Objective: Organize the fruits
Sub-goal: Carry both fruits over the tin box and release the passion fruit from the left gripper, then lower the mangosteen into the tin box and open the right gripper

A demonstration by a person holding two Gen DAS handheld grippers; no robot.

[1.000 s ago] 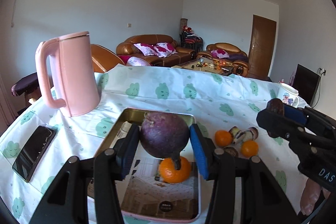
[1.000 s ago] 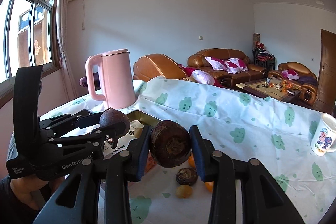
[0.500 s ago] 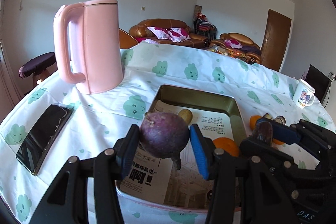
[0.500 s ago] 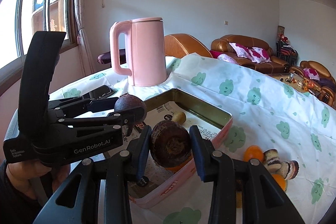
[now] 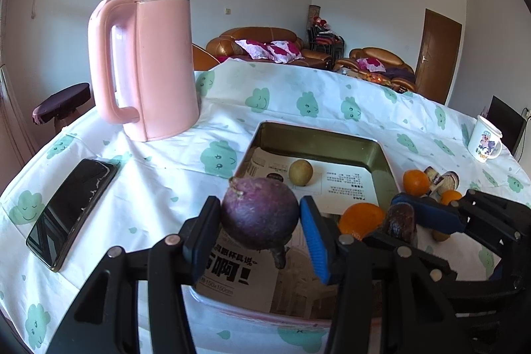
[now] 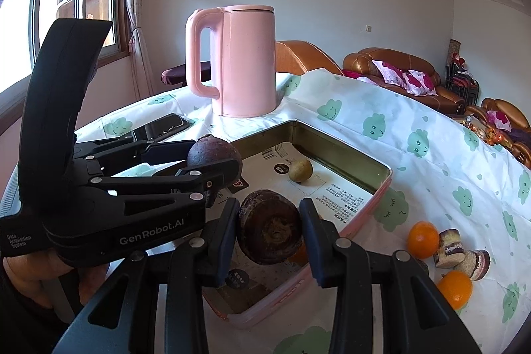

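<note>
Left wrist view: tray [image 5: 381,151] holds 1 small fruit [image 5: 300,173]; both grippers clamp dark fruits.

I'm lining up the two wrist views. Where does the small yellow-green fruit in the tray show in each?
Left wrist: small yellow-green fruit, just above centre, on the paper lining the tray.
Right wrist: same fruit, right of centre, near the tray's far wall.
Shared landmark: pink kettle, behind the tray in both.

Purple fruit [image 5: 259,213] held, brown fruit [image 6: 269,227] held
</note>
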